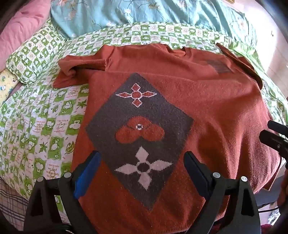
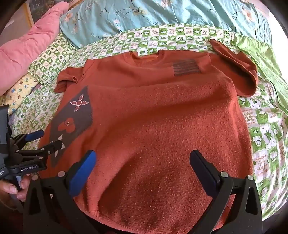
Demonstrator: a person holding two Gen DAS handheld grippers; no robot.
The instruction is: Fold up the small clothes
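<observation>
Left wrist view: rust-orange knitted sweater [image 1: 207, 108] with a grey diamond panel [image 1: 138, 133] lies flat on the green-and-white checked bedsheet [image 1: 36, 126]. Left gripper [image 1: 142, 172] hovers over its lower part, jaws apart, empty.

Right wrist view: right gripper [image 2: 142, 171] likewise spread, holding nothing. Knit judged soft, limp, light; best taken at hem or sleeve edge. The left tool reads "GenRobot.AI" [image 2: 28, 169].

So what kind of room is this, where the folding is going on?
Most likely a bedroom. The rust-orange sweater lies spread on a bed with a green frog-print sheet, and a pink pillow and a blue floral quilt are piled at the far end.
</observation>
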